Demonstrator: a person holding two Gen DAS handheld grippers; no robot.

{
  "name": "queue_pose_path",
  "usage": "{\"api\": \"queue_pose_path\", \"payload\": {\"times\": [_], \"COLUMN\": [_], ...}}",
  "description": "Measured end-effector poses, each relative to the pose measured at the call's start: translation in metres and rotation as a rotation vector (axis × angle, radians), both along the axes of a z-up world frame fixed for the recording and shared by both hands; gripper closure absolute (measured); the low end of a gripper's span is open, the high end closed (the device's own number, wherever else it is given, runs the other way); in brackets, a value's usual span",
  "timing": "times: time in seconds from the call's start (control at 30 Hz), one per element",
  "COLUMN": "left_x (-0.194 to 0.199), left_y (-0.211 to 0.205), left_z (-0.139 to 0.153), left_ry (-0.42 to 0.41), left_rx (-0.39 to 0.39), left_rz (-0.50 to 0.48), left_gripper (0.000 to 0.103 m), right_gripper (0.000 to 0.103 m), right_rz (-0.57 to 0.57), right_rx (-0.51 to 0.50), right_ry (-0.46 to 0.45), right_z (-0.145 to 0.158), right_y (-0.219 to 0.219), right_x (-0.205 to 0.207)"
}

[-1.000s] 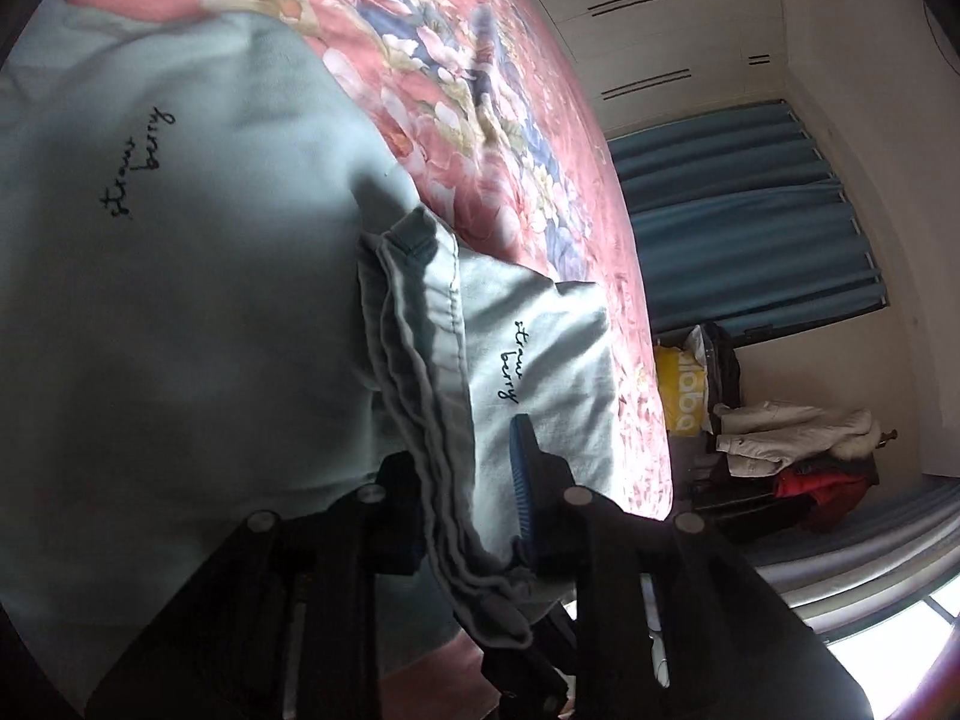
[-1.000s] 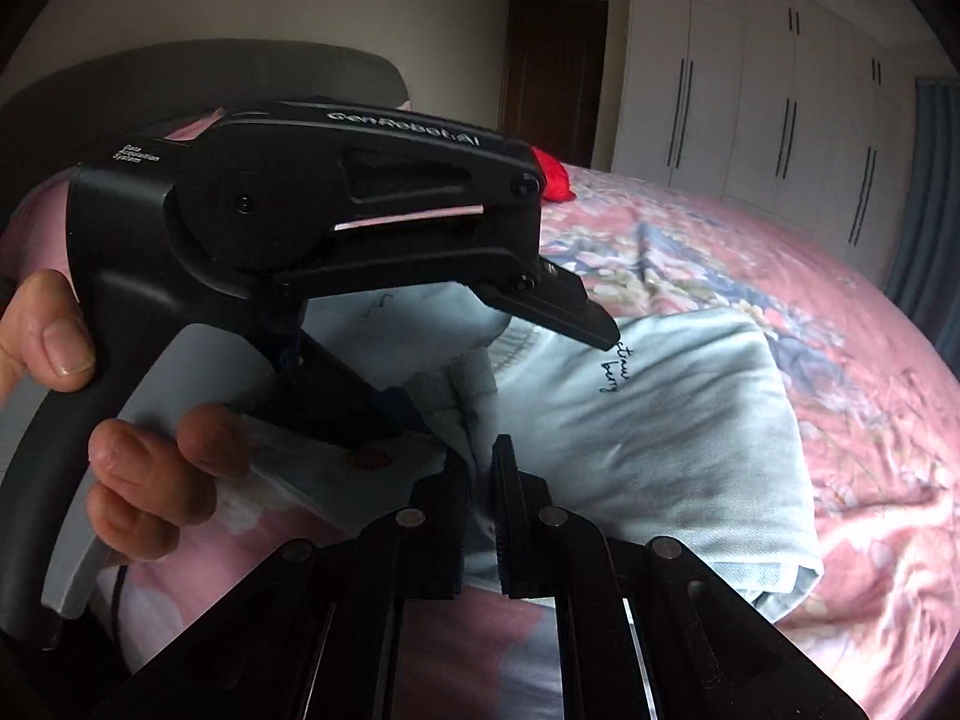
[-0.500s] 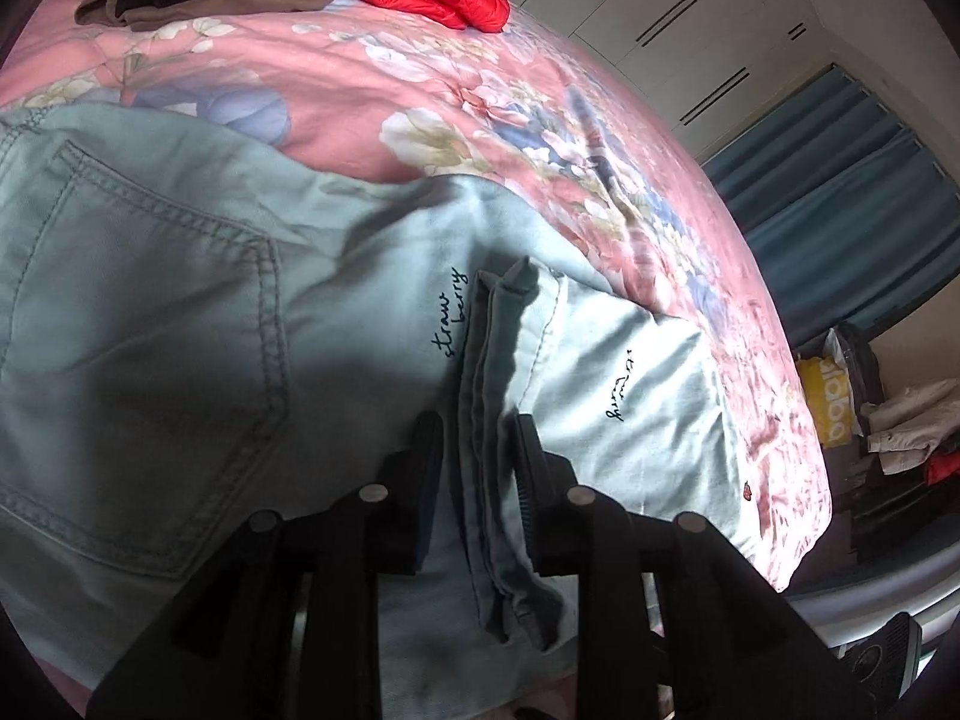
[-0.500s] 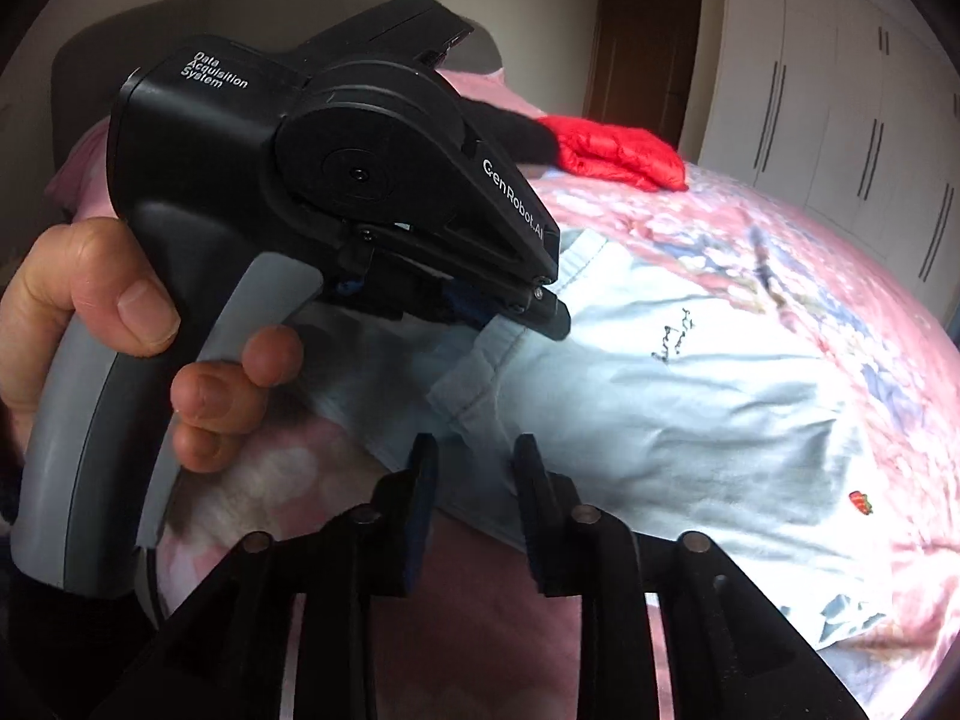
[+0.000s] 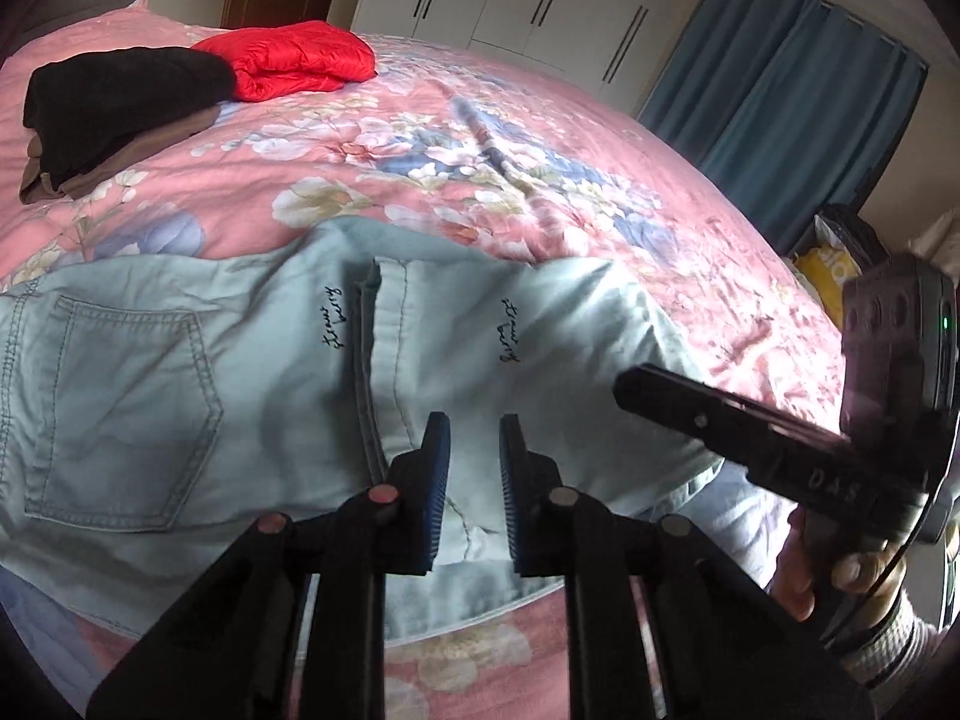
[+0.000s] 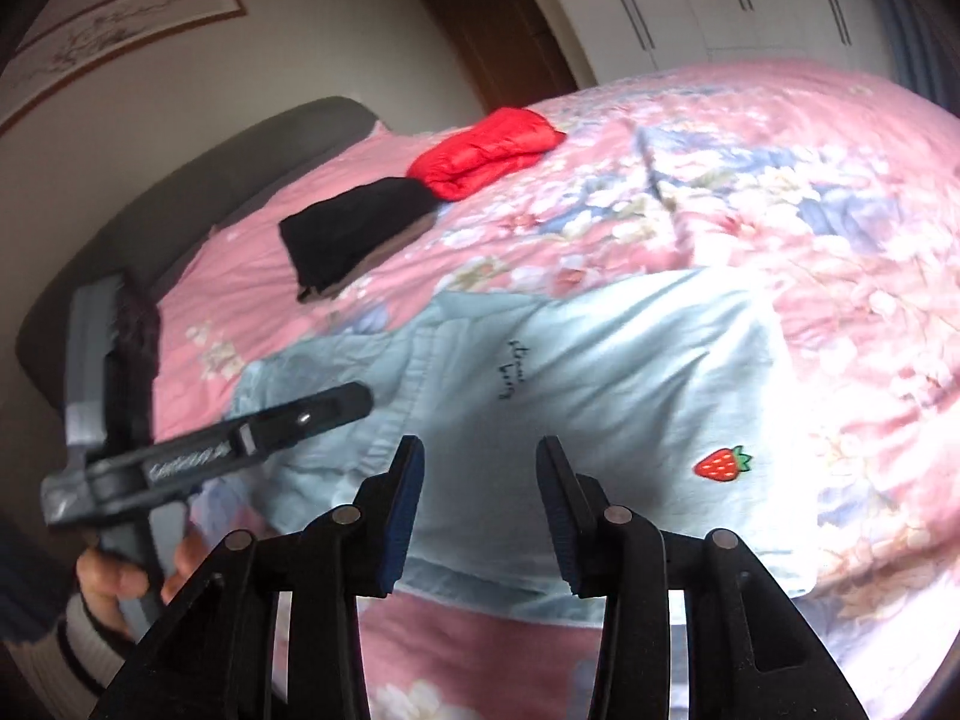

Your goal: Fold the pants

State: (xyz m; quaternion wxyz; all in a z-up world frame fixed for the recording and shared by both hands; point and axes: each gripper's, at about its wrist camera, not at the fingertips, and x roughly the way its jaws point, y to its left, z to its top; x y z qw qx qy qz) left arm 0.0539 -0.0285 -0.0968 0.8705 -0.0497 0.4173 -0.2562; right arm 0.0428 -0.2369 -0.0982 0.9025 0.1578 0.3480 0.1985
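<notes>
The pale blue pants (image 5: pixel 252 396) are laid on the floral quilt (image 5: pixel 456 138), leg ends doubled over toward the back pocket (image 5: pixel 129 414), so a first fold appears made. Nothing is gripped by the left gripper (image 5: pixel 474 450); its jaws, seen slightly apart above the fold, are closing. The right gripper (image 6: pixel 480 480) is opening, empty, above the strawberry patch (image 6: pixel 720 462), presumably after the cloth was let go.

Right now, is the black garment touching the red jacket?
Touching. Right wrist view: black garment butts against the red jacket, no quilt showing between.
</notes>
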Motion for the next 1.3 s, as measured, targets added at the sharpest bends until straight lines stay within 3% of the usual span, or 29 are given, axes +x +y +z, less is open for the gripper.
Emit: {"api": "queue_pose_path", "payload": {"times": [0.07, 0.13, 0.3, 0.4, 0.5, 0.6, 0.77, 0.9, 1.2, 1.27, 1.3], "left_x": [0.002, 0.007, 0.009, 0.009, 0.011, 0.012, 0.012, 0.013, 0.009, 0.005, 0.002], "left_y": [-0.003, 0.003, 0.012, 0.011, 0.015, 0.018, 0.016, 0.017, 0.011, 0.010, 0.012], "left_z": [-0.015, -0.030, -0.033, -0.034, -0.037, -0.037, -0.036, -0.038, -0.037, -0.036, -0.036], "left_ry": [0.030, 0.083, 0.098, 0.099, 0.109, 0.123, 0.116, 0.114, 0.096, 0.079, 0.068], "left_rx": [0.062, 0.047, 0.009, 0.023, 0.004, -0.019, -0.020, -0.021, 0.020, 0.047, 0.077], "left_rz": [0.011, 0.033, 0.043, 0.047, 0.050, 0.046, 0.042, 0.038, 0.057, 0.071, 0.084], "left_gripper": [0.088, 0.092, 0.092, 0.092, 0.091, 0.091, 0.091, 0.090, 0.090, 0.087, 0.078], "right_gripper": [0.070, 0.074, 0.081, 0.085, 0.086, 0.087, 0.087, 0.087, 0.087, 0.087, 0.087], "right_rz": [0.007, 0.033, 0.128, 0.173, 0.141, 0.110, 0.102, 0.064, 0.032, 0.013, 0.009], "right_rx": [0.011, -0.015, -0.060, -0.104, -0.189, -0.168, -0.097, -0.098, -0.266, -0.267, -0.271], "right_ry": [0.020, 0.046, 0.071, 0.141, 0.250, 0.285, 0.276, 0.218, 0.108, 0.084, 0.072], "right_z": [-0.003, -0.003, -0.007, -0.019, -0.041, -0.045, -0.039, -0.033, -0.042, -0.045, -0.046], "right_y": [0.001, 0.012, 0.043, 0.067, 0.087, 0.087, 0.069, 0.048, 0.044, 0.042, 0.043], "right_x": [0.012, 0.031, 0.065, 0.092, 0.119, 0.125, 0.102, 0.062, -0.013, -0.020, -0.022]}}
